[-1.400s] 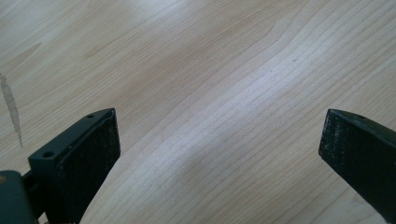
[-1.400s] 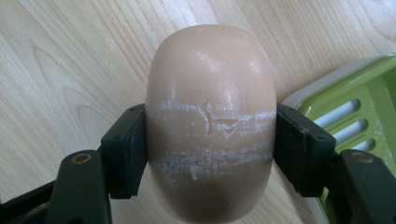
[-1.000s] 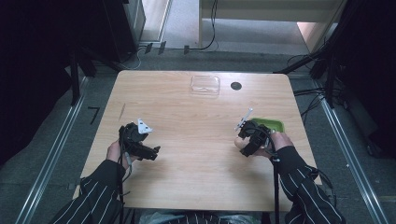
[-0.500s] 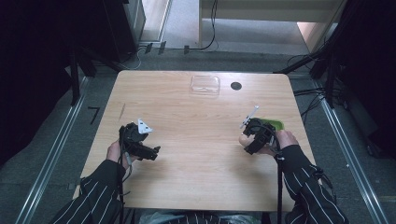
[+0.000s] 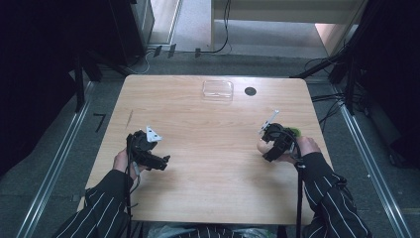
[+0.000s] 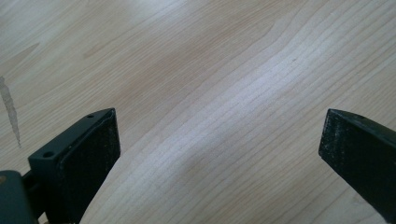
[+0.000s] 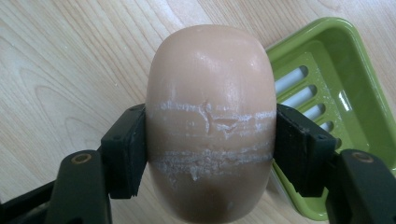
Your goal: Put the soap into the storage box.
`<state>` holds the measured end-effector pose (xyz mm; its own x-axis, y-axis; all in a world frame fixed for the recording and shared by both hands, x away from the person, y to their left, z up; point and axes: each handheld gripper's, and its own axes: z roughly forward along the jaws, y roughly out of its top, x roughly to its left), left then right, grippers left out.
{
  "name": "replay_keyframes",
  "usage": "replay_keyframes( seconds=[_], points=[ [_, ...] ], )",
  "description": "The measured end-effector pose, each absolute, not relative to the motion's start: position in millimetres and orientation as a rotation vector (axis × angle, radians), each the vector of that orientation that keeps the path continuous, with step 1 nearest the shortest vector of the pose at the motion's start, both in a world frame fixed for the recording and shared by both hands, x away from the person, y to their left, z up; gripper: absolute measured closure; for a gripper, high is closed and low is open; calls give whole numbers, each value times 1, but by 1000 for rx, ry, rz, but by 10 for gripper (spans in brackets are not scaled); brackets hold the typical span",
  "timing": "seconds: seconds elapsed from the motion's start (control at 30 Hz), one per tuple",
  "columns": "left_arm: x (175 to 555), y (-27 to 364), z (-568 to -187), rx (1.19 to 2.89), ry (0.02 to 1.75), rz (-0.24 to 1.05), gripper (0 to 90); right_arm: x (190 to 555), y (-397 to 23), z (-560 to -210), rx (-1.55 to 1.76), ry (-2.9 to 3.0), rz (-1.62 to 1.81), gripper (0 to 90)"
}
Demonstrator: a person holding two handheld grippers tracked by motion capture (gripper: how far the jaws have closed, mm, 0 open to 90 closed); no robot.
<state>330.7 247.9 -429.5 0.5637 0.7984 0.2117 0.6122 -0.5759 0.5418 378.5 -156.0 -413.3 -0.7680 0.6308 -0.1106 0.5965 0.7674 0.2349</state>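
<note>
Our right gripper (image 7: 210,154) clenched a tan bar of soap (image 7: 210,121) between both jaws, just above the wooden table (image 5: 208,129) at about four o'clock, with the green slotted soap dish (image 7: 336,98) just beside it. Our left gripper (image 6: 219,154), at eight o'clock, stood released, jaws wide over bare wood.

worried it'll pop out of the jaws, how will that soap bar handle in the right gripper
The soap bar looks rigid, but its rounded, smooth sides could slip between the right gripper pads. Whitish scrape lines where the jaws press suggest the surface marks easily. Set down, it may rock.
</note>
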Motion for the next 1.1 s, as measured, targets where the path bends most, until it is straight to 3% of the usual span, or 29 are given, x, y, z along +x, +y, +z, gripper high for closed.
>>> replay_keyframes(
  seconds=[1.1],
  points=[
    [331,247,-430,2391,1142,624,0,393,-179,-406,1008,2740,270,336]
  ],
)
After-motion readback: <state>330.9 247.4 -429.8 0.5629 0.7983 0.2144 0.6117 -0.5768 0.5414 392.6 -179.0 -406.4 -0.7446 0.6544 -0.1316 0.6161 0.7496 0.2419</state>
